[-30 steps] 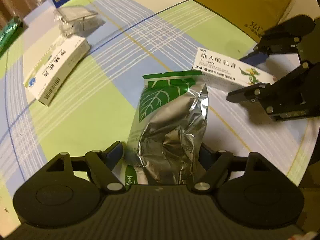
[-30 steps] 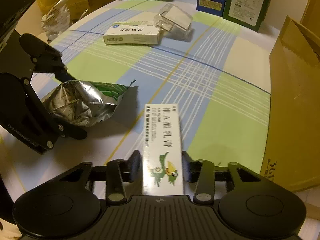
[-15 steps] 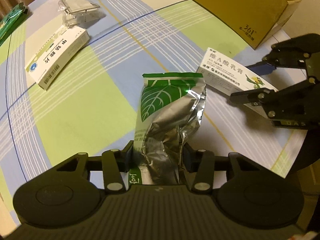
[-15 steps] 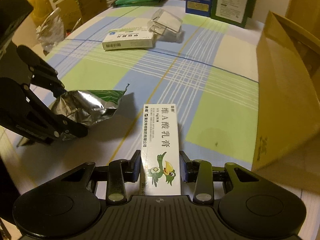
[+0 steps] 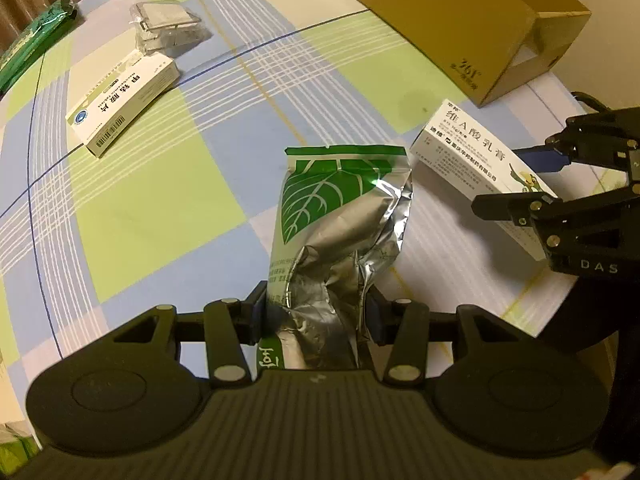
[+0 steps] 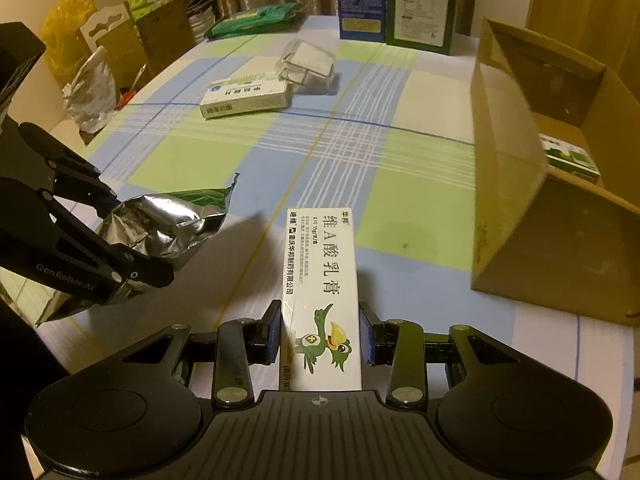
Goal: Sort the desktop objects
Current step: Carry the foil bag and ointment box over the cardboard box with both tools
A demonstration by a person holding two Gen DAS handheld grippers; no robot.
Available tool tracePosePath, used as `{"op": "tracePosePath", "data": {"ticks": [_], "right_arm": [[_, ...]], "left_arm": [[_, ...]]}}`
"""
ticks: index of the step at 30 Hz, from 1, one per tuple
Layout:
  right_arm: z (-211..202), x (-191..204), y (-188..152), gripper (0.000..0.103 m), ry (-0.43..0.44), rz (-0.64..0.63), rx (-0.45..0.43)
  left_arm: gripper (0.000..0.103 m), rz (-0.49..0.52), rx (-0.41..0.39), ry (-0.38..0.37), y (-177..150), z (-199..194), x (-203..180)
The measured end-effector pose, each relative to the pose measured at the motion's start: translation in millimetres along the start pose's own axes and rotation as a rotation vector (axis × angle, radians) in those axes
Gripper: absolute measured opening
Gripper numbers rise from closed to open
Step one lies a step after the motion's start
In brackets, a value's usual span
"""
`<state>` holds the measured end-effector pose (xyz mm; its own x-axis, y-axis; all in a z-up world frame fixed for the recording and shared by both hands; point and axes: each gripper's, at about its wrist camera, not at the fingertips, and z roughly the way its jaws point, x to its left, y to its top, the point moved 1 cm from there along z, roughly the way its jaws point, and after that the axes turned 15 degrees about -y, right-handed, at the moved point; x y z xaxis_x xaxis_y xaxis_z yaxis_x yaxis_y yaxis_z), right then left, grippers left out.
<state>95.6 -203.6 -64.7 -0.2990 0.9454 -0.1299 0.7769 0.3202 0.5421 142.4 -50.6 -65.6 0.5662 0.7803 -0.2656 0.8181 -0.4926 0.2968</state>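
Note:
My left gripper [image 5: 316,316] is shut on a crumpled silver foil pouch [image 5: 340,224] with a green leaf print, held above the checked tablecloth. My right gripper [image 6: 320,332] is shut on a long white ointment box [image 6: 322,280] with a green bird drawing, also lifted. Each gripper shows in the other's view: the right one [image 5: 560,184] with the ointment box [image 5: 472,156] to the right of the pouch, the left one [image 6: 108,232] with the pouch [image 6: 168,220] at the left. An open cardboard box [image 6: 552,184] stands at the right.
A white medicine box [image 5: 120,108] and a clear plastic case [image 5: 168,32] lie at the far left of the table. A green packet [image 6: 256,20] and two tall cartons [image 6: 396,0] stand at the far edge. A green and white box [image 6: 568,156] lies inside the cardboard box.
Both grippers have risen, lifting the foil pouch and the ointment box off the table. The left gripper's fingers closed in on the pouch. The cardboard box's open inside has come into the right view.

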Motion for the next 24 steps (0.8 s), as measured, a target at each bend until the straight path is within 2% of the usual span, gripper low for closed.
{"op": "tracePosePath", "data": {"ticks": [24], "right_arm": [[-62, -28, -15, 0.035, -0.043, 0.087, -0.095]], "left_arm": [[0.042, -0.037, -0.083, -0.026, 1, -39, -57]]}}
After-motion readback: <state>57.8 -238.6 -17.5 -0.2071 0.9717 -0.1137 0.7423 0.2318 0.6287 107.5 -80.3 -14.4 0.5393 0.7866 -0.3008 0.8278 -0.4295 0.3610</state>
